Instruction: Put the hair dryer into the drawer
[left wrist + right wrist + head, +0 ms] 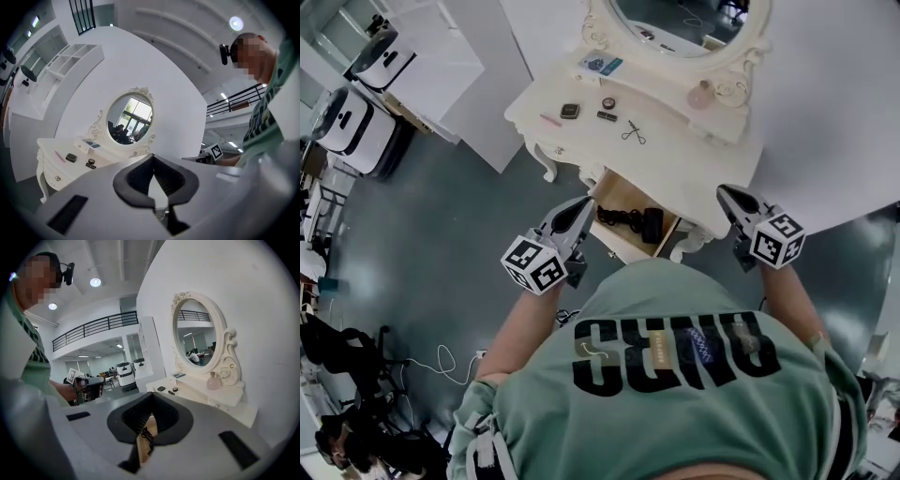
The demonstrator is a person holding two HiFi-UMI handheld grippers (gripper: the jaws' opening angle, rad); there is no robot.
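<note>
The left gripper [152, 158] is clenched, its pads meeting at the tips with nothing between them. The right gripper [151, 397] is likewise closed and empty. Between and below them lies the open drawer [625, 195], its near end cut off by the person's shirt [675, 375]. Inside it rests the black hair dryer [650, 223], its outline hard to make out and its cord bunched beside it.

**Hair dryer lying in the open drawer**

The black hair dryer [650, 225] lies flat on the pale wooden bottom of the drawer [626, 195], toward its right side. Its dark cord [614, 217] is bunched to the left. The drawer stands pulled out toward the near side.
</note>
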